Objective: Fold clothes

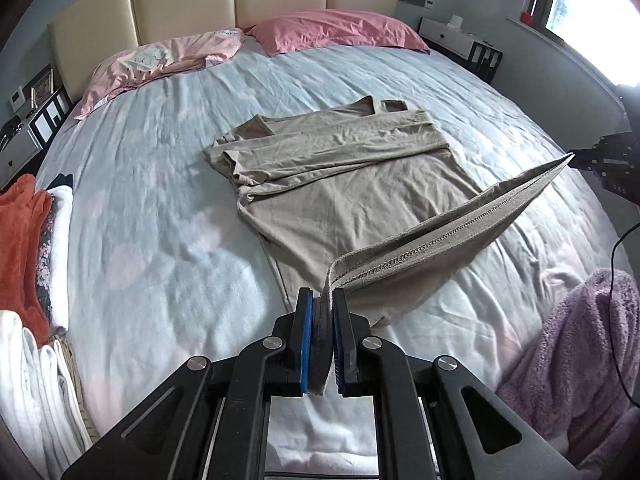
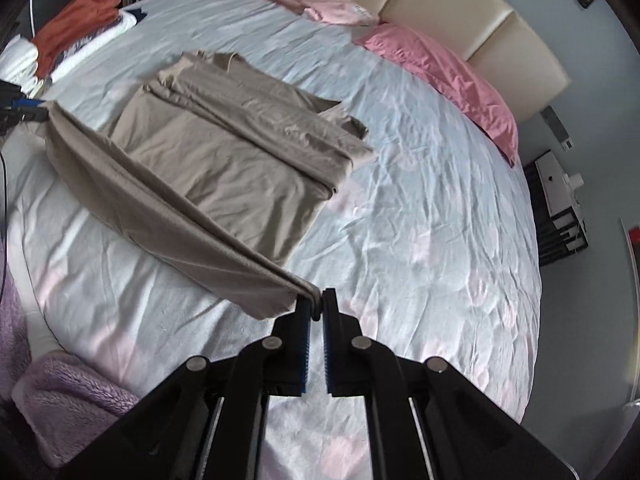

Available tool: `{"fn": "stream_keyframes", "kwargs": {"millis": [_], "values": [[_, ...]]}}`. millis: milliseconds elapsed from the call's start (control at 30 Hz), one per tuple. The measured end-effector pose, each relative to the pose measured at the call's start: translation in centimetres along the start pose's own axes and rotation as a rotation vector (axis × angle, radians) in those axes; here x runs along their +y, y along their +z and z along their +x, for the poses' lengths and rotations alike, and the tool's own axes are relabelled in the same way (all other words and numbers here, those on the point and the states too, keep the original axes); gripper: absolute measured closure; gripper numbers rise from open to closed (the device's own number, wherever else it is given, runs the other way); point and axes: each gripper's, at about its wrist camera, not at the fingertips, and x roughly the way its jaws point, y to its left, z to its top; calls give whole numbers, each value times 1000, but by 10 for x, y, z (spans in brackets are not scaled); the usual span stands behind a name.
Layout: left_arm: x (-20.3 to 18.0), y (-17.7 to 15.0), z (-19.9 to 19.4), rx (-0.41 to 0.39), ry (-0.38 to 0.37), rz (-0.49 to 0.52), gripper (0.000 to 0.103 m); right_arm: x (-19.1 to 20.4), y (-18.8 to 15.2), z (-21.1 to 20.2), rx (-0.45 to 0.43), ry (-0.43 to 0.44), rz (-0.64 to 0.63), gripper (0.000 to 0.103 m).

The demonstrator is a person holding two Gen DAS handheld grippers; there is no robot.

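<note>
A beige shirt (image 1: 352, 184) lies on the bed with its sleeves and sides folded inward. Its bottom hem is lifted off the sheet and stretched taut between both grippers. My left gripper (image 1: 322, 294) is shut on one hem corner, the stitched edge pinched between its blue pads. In the right wrist view my right gripper (image 2: 316, 298) is shut on the other corner of the shirt (image 2: 224, 148). Each gripper also shows at the edge of the other's view: the right gripper (image 1: 576, 158) at the far right, the left gripper (image 2: 38, 108) at the far left.
The pale blue bed sheet (image 1: 160, 200) is wrinkled. Two pink pillows (image 1: 336, 30) lie against a cream headboard (image 1: 224, 4). Folded orange and white clothes (image 1: 28, 240) are stacked at the bed's left edge. A purple fleece (image 1: 580, 340) lies near right. Nightstands flank the bed.
</note>
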Motion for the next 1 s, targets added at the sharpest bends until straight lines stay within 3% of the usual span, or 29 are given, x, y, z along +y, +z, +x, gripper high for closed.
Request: {"fn": "stream_keyframes", "kwargs": {"millis": [167,367,567,767,1000], "values": [[-13,1,-46,-5,-25,17,94,-4,-8,-41,-48,-18,51,98],[-37,-11,-64,65,80,117,97,-3,-29,-64,-67,-30,80,98],[-50,-23,-72,99,97,156,98,4,-54,-75,-61,-22,74,98],[-69,-45,-47,253,99,283,99,10,-71,-72,-31,-29,61,99],[-85,-71,13,447,128,434,99,17,-84,-23,94,19,93,99]]}}
